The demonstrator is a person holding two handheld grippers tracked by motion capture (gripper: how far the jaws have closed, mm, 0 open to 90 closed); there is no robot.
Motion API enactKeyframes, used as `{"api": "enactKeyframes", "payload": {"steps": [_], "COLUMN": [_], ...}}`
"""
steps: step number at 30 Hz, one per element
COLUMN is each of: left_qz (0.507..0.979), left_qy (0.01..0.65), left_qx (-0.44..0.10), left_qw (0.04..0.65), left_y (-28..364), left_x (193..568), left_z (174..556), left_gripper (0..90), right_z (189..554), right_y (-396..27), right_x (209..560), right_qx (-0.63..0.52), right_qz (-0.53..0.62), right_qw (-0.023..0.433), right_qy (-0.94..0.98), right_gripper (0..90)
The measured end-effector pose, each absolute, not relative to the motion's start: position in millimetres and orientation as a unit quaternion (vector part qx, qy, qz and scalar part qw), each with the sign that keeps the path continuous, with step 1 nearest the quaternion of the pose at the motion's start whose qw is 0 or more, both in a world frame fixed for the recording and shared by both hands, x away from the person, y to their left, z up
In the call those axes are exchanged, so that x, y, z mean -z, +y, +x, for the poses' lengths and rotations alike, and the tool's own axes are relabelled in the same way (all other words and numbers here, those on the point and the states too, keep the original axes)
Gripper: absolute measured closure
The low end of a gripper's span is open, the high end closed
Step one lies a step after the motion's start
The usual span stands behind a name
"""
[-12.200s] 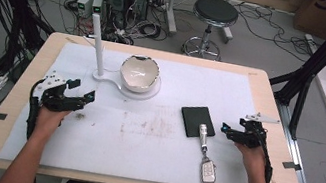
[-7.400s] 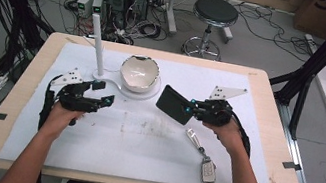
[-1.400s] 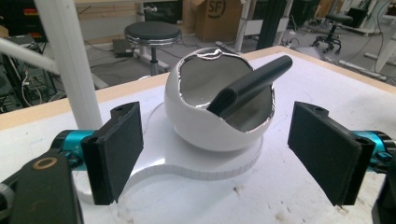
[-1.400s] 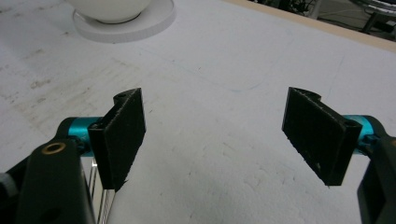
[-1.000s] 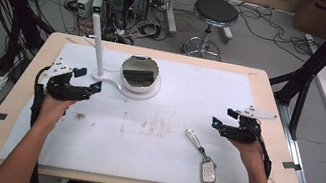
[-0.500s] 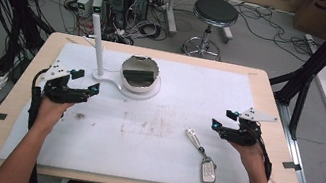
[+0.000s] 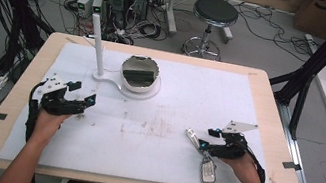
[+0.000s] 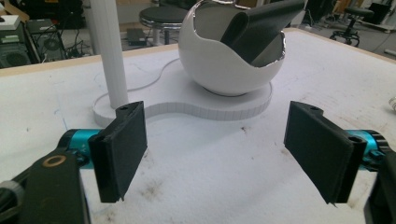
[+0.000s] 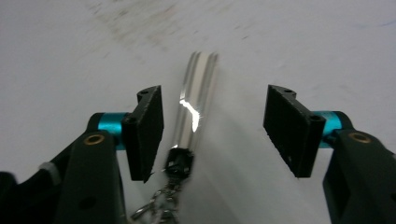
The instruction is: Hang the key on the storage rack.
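Keychain's metal bar [image 9: 196, 100] lies between the right tool [image 9: 212, 126]'s closing, not yet gripping jaws near the desk [image 7: 268, 115]'s right edge; off-centre, it could slip out sideways.

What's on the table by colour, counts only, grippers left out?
White: 2, the bowl and the stand with its post
Black: 1, the wallet in the bowl
Silver: 2, the metal bar and the key fob chained to it
Total: 5
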State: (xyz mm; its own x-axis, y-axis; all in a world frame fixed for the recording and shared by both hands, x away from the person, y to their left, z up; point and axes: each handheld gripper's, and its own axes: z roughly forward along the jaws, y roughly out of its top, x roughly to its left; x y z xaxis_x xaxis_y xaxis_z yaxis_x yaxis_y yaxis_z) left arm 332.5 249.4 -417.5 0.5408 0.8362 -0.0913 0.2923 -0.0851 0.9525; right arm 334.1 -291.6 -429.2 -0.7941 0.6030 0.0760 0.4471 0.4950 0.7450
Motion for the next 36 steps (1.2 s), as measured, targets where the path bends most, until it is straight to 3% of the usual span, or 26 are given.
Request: {"api": "enactKeyframes", "payload": {"steps": [5, 7, 8, 9, 22, 25, 34, 36], "left_qz": [0.689, 0.690, 0.690, 0.690, 0.687, 0.687, 0.685, 0.687], "left_qy": [0.414, 0.412, 0.413, 0.413, 0.416, 0.412, 0.416, 0.413], "left_qx": [-0.249, -0.248, -0.247, -0.247, -0.247, -0.247, -0.246, -0.247], "left_qw": [0.540, 0.541, 0.541, 0.541, 0.543, 0.545, 0.545, 0.545], "left_y": [251.1, 250.8, 250.4, 250.0, 250.3, 252.7, 256.8, 256.2], "left_x": [419.9, 420.4, 420.7, 421.1, 420.9, 420.5, 420.7, 420.9], "left_z": [332.9, 333.6, 333.9, 334.1, 337.7, 336.8, 336.2, 336.1], "left_gripper": [22.1, 22.1, 22.1, 22.3, 23.2, 28.6, 29.7, 33.9], "right_z": [332.8, 333.4, 333.4, 334.3, 346.9, 350.3, 363.1, 366.5], "right_y": [-277.7, -272.8, -272.8, -271.6, -202.3, -185.1, -153.4, -146.7], "right_x": [437.5, 440.0, 440.0, 439.4, 434.3, 431.1, 434.1, 433.1], "right_qx": [-0.367, -0.349, -0.349, -0.349, -0.358, -0.370, -0.368, -0.369], "right_qz": [0.281, 0.275, 0.275, 0.274, 0.237, 0.228, 0.234, 0.236], "right_qw": [0.075, 0.079, 0.079, 0.070, 0.064, 0.061, 0.062, 0.063], "right_qy": [0.884, 0.892, 0.892, 0.893, 0.901, 0.899, 0.898, 0.897], "right_gripper": [52.7, 68.3, 68.3, 75.0, 76.4, 76.5, 76.5, 76.6]}}
